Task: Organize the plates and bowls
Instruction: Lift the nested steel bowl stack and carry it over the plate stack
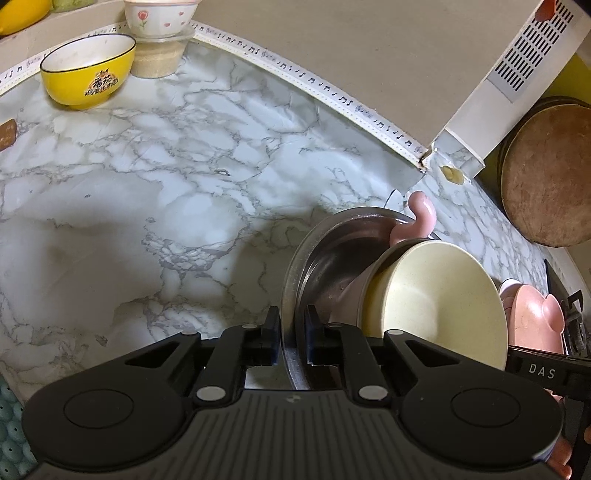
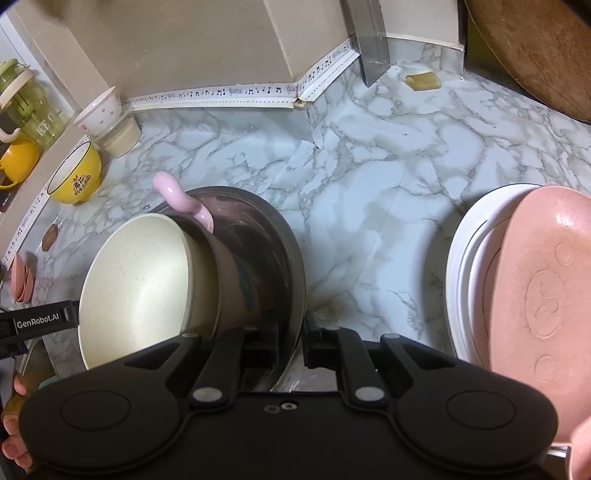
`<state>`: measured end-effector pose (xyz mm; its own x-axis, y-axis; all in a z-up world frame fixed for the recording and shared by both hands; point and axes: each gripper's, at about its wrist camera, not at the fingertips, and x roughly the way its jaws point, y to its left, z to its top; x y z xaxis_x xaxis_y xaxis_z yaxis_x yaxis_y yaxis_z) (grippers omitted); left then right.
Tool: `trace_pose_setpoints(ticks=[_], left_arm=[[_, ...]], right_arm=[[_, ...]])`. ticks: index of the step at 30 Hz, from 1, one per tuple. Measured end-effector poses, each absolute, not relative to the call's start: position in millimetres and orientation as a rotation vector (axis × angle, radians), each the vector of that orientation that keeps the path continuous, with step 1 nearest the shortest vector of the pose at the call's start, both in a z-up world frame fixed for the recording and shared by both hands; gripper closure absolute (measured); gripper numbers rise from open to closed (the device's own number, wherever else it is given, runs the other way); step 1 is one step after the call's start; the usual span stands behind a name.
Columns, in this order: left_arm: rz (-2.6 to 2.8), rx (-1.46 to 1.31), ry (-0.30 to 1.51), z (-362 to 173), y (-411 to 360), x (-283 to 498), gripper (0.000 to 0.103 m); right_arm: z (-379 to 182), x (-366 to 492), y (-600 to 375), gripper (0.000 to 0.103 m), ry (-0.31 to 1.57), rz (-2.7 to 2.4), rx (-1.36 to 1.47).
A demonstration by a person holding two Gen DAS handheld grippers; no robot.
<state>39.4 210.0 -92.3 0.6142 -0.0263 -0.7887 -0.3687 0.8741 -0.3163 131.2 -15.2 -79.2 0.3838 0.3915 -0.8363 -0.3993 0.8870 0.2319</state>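
- the left gripper (image 1: 291,334) has its jaws clamped on the rim of a round stainless steel basin (image 1: 295,273), one finger inside the wall and one outside.
- the right gripper (image 2: 290,341) has its jaws pinched on the opposite rim of the same steel basin (image 2: 291,258).
- inside the basin lies a pale cream bowl (image 2: 140,280) tipped on its side, nested in a pink cup with a curled pink handle (image 2: 171,194).
- the basin sits over the white marble-pattern tabletop (image 1: 147,184), toward its near edge.
- a yellow bowl with a dark rim and printed characters (image 1: 86,70) stands by the far edge, next to a white bowl with pink flowers (image 1: 159,16) stacked on a beige tub.
- a salmon-pink moulded plate (image 2: 546,295) rests on a stack of white plates (image 2: 461,266) toward the tabletop's right edge.
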Motion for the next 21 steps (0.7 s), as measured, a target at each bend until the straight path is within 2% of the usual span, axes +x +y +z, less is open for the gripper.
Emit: trace_pose_setpoints(ticks=[21], left_arm=[[0.086, -0.400, 0.896, -37.2, 118.0, 87.9, 0.091]], right_arm=[[-19.7, 142.5, -106.0, 0.091, 0.984, 0.420, 0.055]])
